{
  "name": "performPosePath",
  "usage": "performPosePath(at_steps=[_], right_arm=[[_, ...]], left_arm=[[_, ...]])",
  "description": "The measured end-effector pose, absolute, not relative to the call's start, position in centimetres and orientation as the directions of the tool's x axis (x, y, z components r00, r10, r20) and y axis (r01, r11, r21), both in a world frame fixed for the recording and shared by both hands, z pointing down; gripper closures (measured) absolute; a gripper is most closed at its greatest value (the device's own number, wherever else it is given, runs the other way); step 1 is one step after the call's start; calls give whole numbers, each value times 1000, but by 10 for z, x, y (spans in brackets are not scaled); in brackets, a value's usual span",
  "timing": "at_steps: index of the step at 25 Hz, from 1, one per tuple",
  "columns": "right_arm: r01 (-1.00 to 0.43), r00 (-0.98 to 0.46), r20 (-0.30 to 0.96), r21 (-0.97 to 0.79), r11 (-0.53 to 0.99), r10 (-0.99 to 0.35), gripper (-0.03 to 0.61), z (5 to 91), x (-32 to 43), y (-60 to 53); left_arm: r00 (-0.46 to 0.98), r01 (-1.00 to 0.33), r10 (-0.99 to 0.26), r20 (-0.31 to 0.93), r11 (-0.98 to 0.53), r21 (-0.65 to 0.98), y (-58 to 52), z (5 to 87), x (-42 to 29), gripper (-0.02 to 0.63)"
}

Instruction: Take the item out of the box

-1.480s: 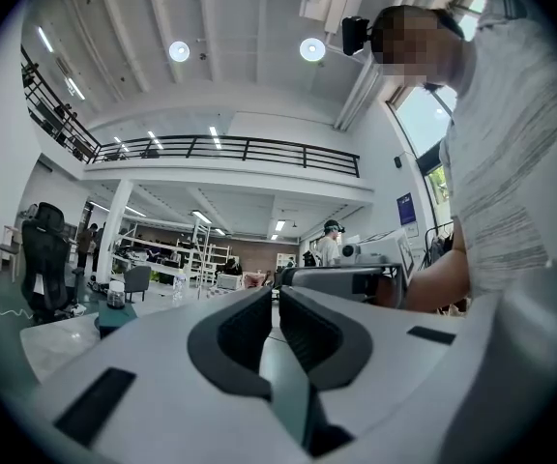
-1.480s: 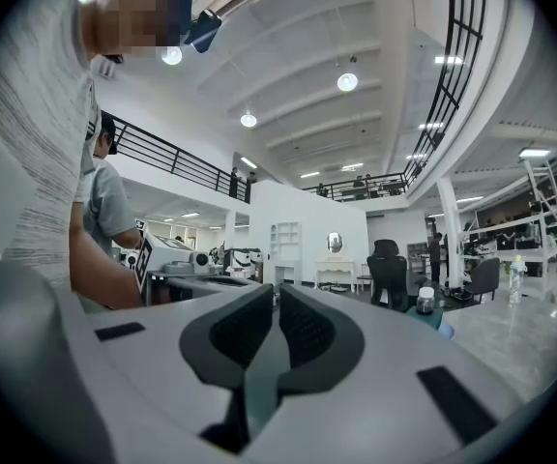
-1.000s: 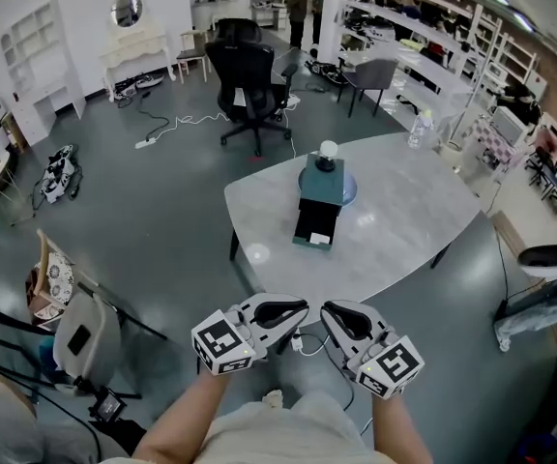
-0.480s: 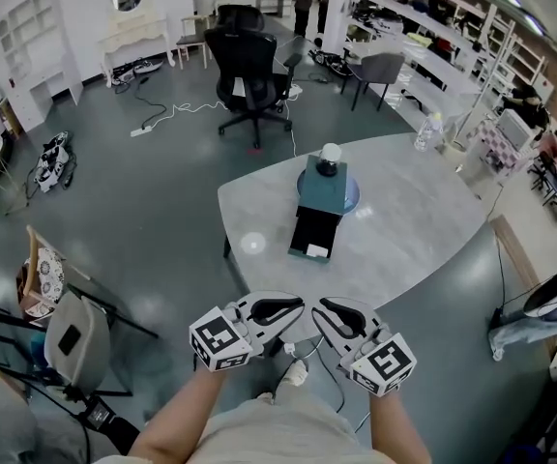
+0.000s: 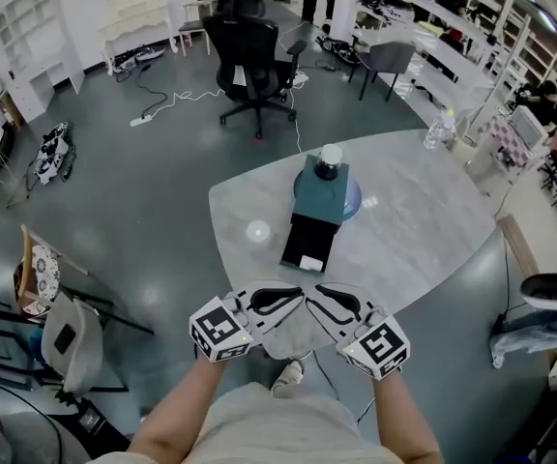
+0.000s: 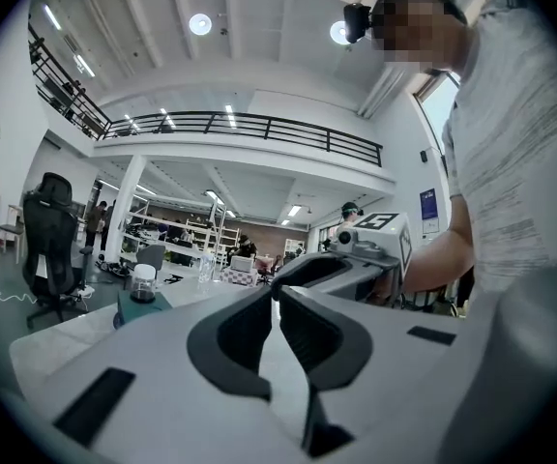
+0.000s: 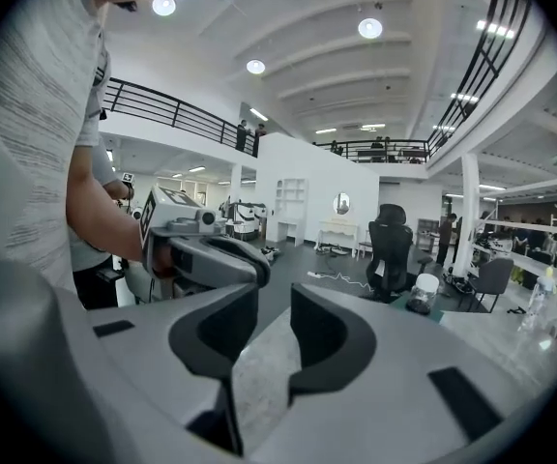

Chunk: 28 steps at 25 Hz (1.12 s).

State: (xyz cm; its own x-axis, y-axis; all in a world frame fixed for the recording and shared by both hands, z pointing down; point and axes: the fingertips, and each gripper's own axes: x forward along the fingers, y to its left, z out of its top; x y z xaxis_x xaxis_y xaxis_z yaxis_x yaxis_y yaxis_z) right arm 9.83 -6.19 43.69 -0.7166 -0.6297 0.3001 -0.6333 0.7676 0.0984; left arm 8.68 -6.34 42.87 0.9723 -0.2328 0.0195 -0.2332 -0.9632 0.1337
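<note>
I hold my two tools side by side over the near edge of the table (image 5: pixel 414 225), a rounded top of pale grey, stone-patterned, with a bright lamp reflection on its left part. My left gripper (image 5: pixel 296 298) is clenched, its tips together with nothing in them. My right gripper (image 5: pixel 321 296) has just been opening its jaws; they stand apart, with only the table's surface showing through the gap.

The box (image 5: pixel 319 196) sits near the middle of the table, well apart from both tools. It is dark teal, and its black drawer (image 5: pixel 303 245) is pulled out toward me. A small white item (image 5: pixel 309 262) lies at the drawer's near end. A jar with a white lid (image 5: pixel 329 157) stands at the far end of the box.

A clear bottle (image 5: pixel 440 129) stands at the table's far right edge. Beyond the table the floor (image 5: pixel 153 191) is dark grey and glossy, with a white cable (image 5: pixel 177 100) trailing across it. A black office chair (image 5: pixel 249 61) stands behind the table, a grey chair (image 5: pixel 390 61) to its right, and a white dresser (image 5: pixel 138 37) against the far wall. Long shelves (image 5: pixel 472 56) run along the right side.
</note>
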Motion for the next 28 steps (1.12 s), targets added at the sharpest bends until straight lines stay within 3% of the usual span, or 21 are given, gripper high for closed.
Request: performPosePath(at_steps=[6, 18, 28], right_arm=[[-615, -708, 369, 95, 782, -602, 449, 462, 106, -92], [-676, -616, 468, 100, 730, -634, 445, 495, 103, -138], [-663, -499, 641, 151, 733, -584, 434, 542, 120, -162]], left_arm=[[967, -256, -254, 31, -957, 134, -92, 441, 94, 592], [982, -186, -175, 76, -967, 175, -142, 460, 77, 593], [985, -150, -130, 109, -969, 198, -166, 485, 72, 593]])
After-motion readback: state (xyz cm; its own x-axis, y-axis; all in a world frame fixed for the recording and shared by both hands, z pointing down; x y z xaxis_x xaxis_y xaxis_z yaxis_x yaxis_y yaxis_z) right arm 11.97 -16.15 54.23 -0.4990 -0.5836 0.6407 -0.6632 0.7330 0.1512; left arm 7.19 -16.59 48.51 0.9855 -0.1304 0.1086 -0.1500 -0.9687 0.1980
